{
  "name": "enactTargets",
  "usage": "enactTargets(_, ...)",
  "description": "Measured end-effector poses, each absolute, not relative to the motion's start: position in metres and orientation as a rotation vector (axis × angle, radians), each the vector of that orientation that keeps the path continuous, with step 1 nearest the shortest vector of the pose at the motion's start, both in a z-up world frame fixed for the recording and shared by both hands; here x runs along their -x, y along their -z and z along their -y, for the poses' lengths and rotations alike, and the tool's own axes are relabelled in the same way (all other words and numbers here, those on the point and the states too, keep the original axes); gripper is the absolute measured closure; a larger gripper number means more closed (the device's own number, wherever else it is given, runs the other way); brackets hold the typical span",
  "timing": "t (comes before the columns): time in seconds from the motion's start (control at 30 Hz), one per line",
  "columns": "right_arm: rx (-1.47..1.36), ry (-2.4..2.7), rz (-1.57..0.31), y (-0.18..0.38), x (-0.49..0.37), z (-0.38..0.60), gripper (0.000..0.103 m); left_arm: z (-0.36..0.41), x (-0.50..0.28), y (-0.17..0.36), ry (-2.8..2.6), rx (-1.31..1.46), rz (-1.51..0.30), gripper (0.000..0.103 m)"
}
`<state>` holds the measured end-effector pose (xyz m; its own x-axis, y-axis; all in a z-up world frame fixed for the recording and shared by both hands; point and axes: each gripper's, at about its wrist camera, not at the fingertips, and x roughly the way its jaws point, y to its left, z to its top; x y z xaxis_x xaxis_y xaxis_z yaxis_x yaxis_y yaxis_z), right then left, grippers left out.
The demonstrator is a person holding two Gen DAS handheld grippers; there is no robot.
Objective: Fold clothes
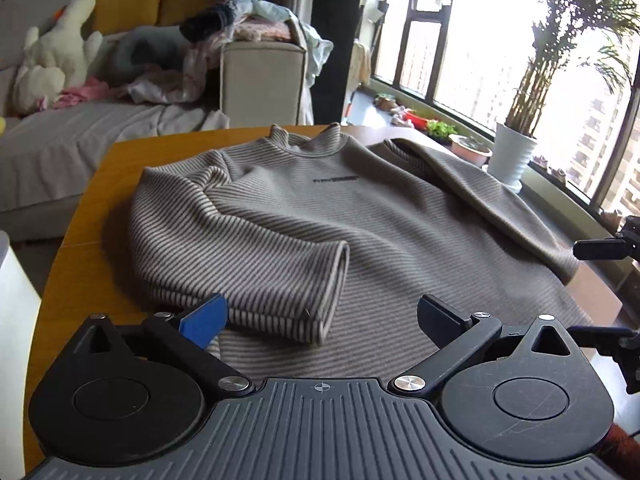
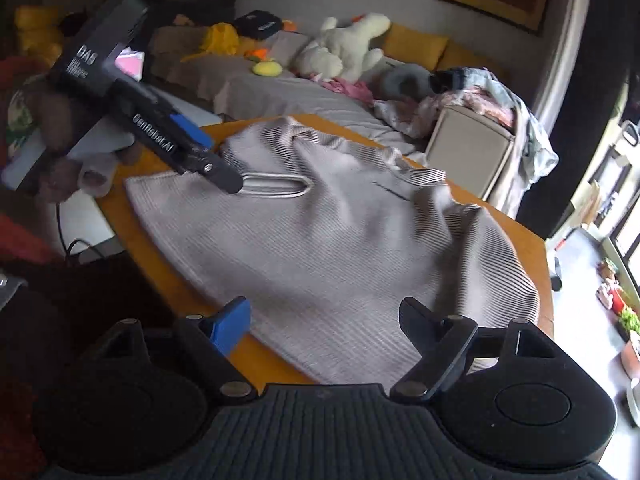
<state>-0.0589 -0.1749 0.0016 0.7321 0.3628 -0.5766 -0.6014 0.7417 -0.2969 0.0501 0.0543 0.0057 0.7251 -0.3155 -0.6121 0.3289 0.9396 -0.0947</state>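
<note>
Left gripper (image 1: 320, 316) wide, nothing between the jaws, poised low over the near part of the sweater (image 1: 360, 216); right gripper (image 2: 324, 320) also parted and empty, at the hem edge of the same sweater (image 2: 320, 248). Sweater spread chest-up on the table (image 1: 104, 184), collar far, hem near; 1 sleeve (image 1: 248, 264) folded across the body with its cuff just ahead of the left jaws, the other sleeve (image 1: 480, 196) lying out toward the window side. Ribbed knit, judged soft, limp and light, likely to sag and drag rather than slide. Best taken by pinching an edge through both layers: cuff, shoulder seam or hem corner. Left gripper (image 2: 200, 152) seen from the right wrist, tip near the cuff opening.
</note>
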Motion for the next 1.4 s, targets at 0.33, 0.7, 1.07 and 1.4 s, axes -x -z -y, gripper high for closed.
enactTargets(0.33, 0.466, -0.515, -0.509, 0.016, 0.038, 0.160, 0.081, -0.043, 0.009, -0.013, 0.351, -0.137, -0.663, 0.000)
enactTargets(0.7, 0.335, -0.435, -0.401, -0.043, 0.025, 0.191, 0.103, -0.030, 0.026, 0.005, 0.343, -0.297, -0.650, 0.000)
enactTargets(1.07, 0.731, -0.614, -0.450, 0.021, 0.068, 0.144, 0.066, -0.047, 0.008, -0.001, 0.302, -0.286, -0.669, 0.000)
enactTargets(1.4, 0.643, -0.549, -0.362, -0.018, 0.060, 0.152, 0.103, -0.039, 0.024, 0.002, 0.404, -0.308, -0.699, 0.000)
